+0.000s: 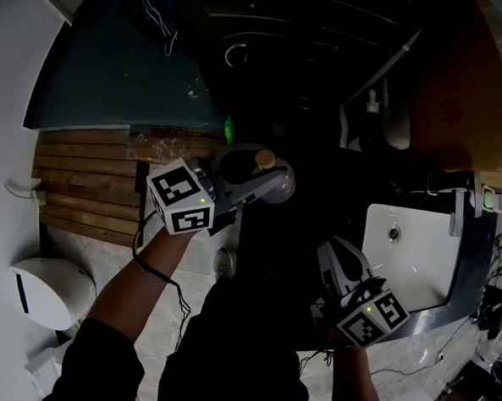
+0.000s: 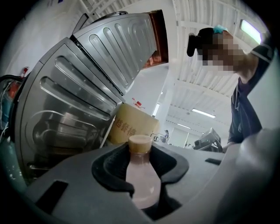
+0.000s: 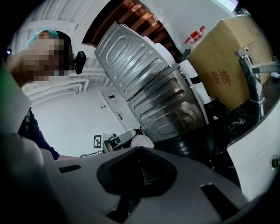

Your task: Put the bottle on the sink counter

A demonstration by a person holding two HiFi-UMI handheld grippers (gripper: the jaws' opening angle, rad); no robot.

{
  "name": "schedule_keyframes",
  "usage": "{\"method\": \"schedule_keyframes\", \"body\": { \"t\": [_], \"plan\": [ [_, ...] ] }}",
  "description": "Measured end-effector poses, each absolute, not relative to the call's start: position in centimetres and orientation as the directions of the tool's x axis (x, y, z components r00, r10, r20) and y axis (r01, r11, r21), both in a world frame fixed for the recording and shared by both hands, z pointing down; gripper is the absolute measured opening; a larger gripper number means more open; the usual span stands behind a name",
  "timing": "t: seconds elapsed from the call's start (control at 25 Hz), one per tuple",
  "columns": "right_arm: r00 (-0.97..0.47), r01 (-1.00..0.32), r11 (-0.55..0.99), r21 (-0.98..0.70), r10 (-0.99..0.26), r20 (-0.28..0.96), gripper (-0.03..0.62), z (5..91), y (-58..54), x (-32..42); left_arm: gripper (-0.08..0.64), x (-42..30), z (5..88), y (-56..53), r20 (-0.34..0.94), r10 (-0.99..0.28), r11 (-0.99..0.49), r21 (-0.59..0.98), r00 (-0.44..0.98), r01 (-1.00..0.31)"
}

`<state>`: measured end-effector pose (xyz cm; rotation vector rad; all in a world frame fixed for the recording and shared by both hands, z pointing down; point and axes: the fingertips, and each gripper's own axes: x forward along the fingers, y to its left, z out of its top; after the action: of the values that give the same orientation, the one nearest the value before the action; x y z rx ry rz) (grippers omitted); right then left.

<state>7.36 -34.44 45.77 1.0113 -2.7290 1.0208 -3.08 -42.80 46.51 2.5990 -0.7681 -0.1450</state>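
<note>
A small bottle [image 1: 279, 185] with pale pinkish contents and a tan cap is held in the air over the dark counter [image 1: 321, 157]. My left gripper [image 1: 267, 179] is shut on it. In the left gripper view the bottle [image 2: 142, 175] stands upright between the jaws, with its cap above them. My right gripper [image 1: 336, 253] hangs lower right, beside the white sink [image 1: 409, 256], its jaws together and empty. In the right gripper view the gripper's [image 3: 140, 151] jaws meet, and the bottle's [image 3: 141, 141] rounded end shows beyond them.
A steel faucet [image 1: 458, 210] stands at the sink's far rim. A cardboard box [image 1: 461, 90] sits at the back right. A ribbed steel panel [image 2: 87, 87] rises behind the counter. Wooden slats [image 1: 91, 181] and a white round lid [image 1: 46, 291] lie to the left.
</note>
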Motion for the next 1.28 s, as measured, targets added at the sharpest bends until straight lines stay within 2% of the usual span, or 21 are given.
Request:
{"method": "schedule_keyframes", "body": {
  "t": [1.28],
  "plan": [
    [-0.783, -0.612, 0.610, -0.503, -0.556, 0.279, 0.025, 49.1, -37.3, 6.0, 0.137, -1.4, 49.5, -45.2, 0.165, -0.553, -0.802, 0.159, 0.816, -0.576]
  ]
}}
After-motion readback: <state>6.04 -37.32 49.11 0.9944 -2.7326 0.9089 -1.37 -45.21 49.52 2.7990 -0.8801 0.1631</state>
